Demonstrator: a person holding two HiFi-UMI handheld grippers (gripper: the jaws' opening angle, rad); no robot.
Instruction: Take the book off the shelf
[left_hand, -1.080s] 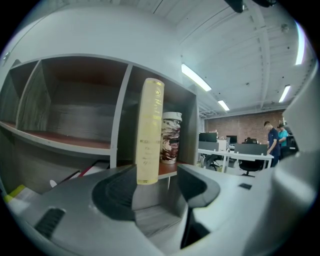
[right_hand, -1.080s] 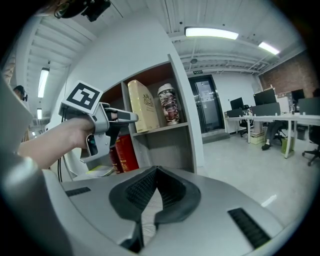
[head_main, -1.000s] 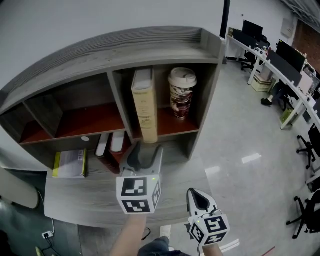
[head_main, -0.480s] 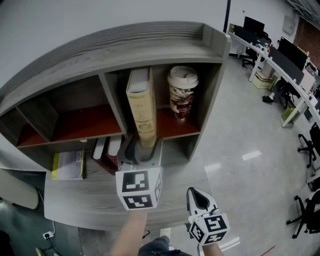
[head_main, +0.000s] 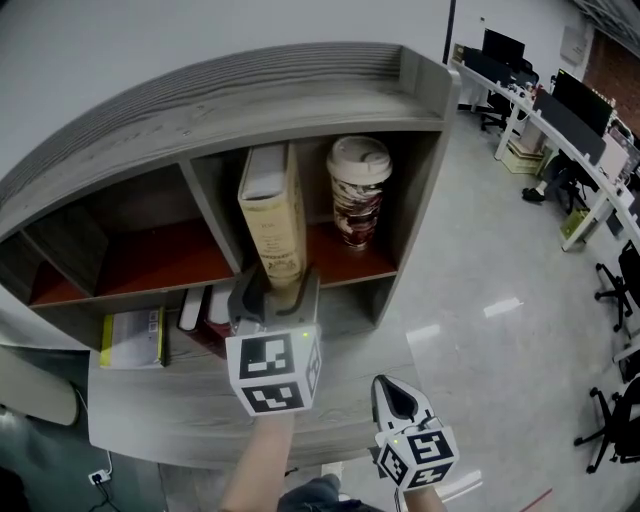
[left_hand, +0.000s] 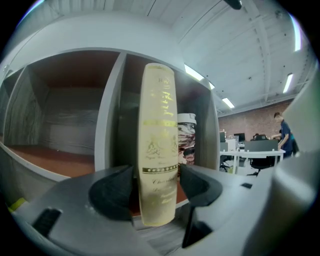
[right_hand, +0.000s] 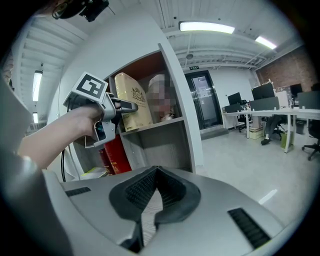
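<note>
Head view: the foot of the book is hidden behind the left gripper, which also partly covers the red books below. The right gripper is clipped by the bottom edge. Left gripper view: the cup is mostly behind the book, and the spine lettering is too blurred to read.

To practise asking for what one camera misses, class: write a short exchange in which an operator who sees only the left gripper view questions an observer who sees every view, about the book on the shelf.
Operator: The book stands between the jaws of the left hand-held gripper, which have just been opening and do not clamp it. Where is the other one?
Observer: The right hand-held gripper hangs low, out in front of the shelf, its jaws shut on nothing.
Operator: What is under the book's compartment?
Observer: Red books stand on the lower level, just left of your gripper.
</note>
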